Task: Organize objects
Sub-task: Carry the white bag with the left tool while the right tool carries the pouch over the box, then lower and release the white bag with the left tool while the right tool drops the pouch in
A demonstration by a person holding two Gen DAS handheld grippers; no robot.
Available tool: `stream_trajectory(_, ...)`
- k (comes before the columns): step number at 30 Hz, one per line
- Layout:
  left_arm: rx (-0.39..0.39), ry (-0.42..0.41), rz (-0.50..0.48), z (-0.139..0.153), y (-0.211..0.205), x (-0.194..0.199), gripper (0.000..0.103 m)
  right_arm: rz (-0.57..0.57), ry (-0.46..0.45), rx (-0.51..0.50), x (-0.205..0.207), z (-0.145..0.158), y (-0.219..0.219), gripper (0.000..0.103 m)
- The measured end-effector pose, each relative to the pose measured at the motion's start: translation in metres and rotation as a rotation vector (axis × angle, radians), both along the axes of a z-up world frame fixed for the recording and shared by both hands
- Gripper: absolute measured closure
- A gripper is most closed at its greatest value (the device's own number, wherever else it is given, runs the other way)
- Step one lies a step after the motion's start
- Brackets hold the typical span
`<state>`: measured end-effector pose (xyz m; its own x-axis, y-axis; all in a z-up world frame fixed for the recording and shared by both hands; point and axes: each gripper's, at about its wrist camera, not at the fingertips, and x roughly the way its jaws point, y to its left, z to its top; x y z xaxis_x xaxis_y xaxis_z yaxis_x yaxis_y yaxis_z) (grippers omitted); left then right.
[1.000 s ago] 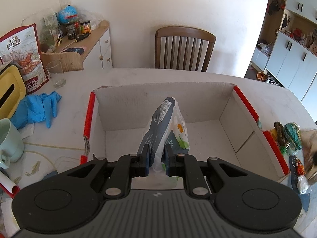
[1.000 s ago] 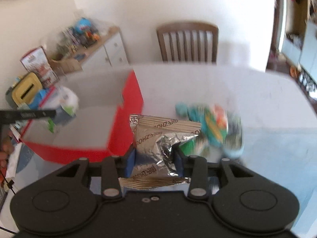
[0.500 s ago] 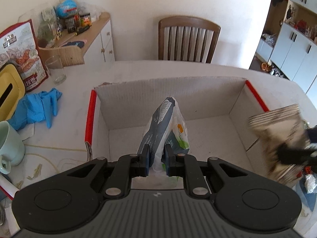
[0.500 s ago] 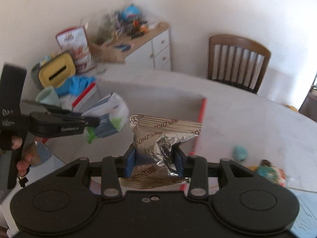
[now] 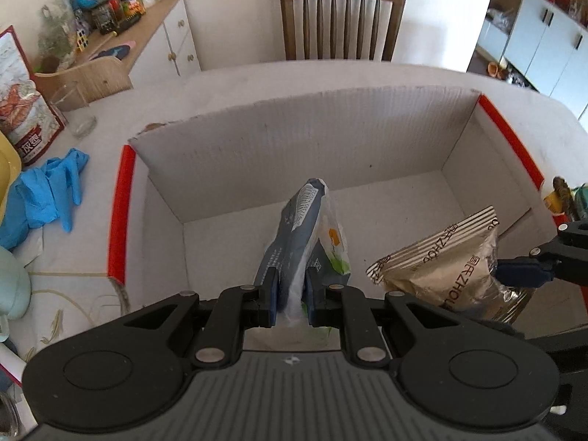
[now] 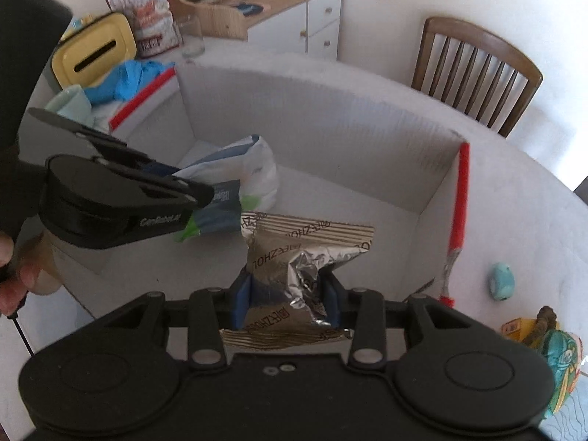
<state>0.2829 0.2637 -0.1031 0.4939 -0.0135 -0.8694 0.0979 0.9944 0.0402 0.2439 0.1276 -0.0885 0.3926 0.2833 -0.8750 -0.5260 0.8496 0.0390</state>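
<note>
Both packets hang over the open cardboard box (image 5: 330,139), its floor straight below. The left gripper (image 5: 290,294) pinches the blue-white pouch (image 5: 305,228) upright; the right gripper (image 6: 286,294) clamps the foil snack bag (image 6: 305,253) beside it.

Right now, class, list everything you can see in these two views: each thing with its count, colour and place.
cardboard box: one, white inside with red edges, on the table
blue-and-white packet: one, over the box, in the left gripper
silver foil packet: one, over the box, in the right gripper
table: one, pale
chair: one, brown wood, beyond the table
blue gloves: a heap, left of the box
drinking glass: one, clear, beyond the gloves
yellow container: one, left table edge
cabinet: one, white with wooden top, cluttered
left gripper: black, shut on the packet
right gripper: black, shut on the foil packet
</note>
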Motion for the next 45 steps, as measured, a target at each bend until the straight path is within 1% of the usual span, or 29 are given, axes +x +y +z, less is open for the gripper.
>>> stream_trajectory(4, 0.008, 0.013, -0.01, -0.004, -0.002, 0.001, 0.088, 0.008, 0.034, -0.041, 0.003, -0.008, 0.005, 0.064)
stream_trajectory(11, -0.003, 0.022, -0.012, -0.005, 0.0, 0.0, 0.088, 0.007, 0.057, -0.045, 0.003, -0.015, 0.005, 0.062)
stream_trajectory(15, -0.018, 0.012, -0.003, -0.002, 0.003, -0.004, 0.087, -0.003, 0.053, -0.015, 0.006, -0.01, 0.002, 0.056)
stream_trajectory(17, -0.02, 0.006, -0.002, 0.001, 0.004, -0.006, 0.082, -0.002, 0.041, -0.004, 0.004, -0.006, -0.002, 0.052)
stream_trajectory(19, -0.019, -0.005, -0.004, 0.004, 0.005, -0.01, 0.075, -0.004, 0.029, 0.01, 0.002, 0.0, -0.005, 0.05)
stream_trajectory(23, -0.025, -0.031, -0.002, 0.013, 0.006, -0.019, 0.069, -0.01, 0.01, 0.054, -0.003, 0.013, -0.011, 0.049)
stream_trajectory(25, -0.027, -0.051, -0.003, 0.018, 0.006, -0.026, 0.056, -0.011, 0.0, 0.079, -0.007, 0.02, -0.015, 0.048)
stream_trajectory(27, -0.024, -0.072, -0.004, 0.024, 0.005, -0.032, 0.049, -0.007, -0.016, 0.104, -0.012, 0.027, -0.02, 0.047)
stream_trajectory(32, -0.041, -0.112, -0.008, 0.041, 0.002, -0.048, 0.049, -0.006, -0.051, 0.154, -0.025, 0.043, -0.033, 0.046)
stream_trajectory(36, -0.064, -0.141, -0.01, 0.055, -0.003, -0.062, 0.042, -0.01, -0.087, 0.184, -0.037, 0.056, -0.047, 0.04)
stream_trajectory(38, -0.073, -0.152, -0.011, 0.06, -0.006, -0.069, 0.04, -0.016, -0.102, 0.202, -0.042, 0.062, -0.054, 0.04)
stream_trajectory(40, -0.081, -0.161, -0.01, 0.065, -0.011, -0.077, 0.035, -0.021, -0.115, 0.219, -0.048, 0.067, -0.061, 0.037)
stream_trajectory(45, -0.091, -0.189, -0.018, 0.076, -0.026, -0.092, 0.031, -0.029, -0.152, 0.244, -0.062, 0.078, -0.077, 0.03)
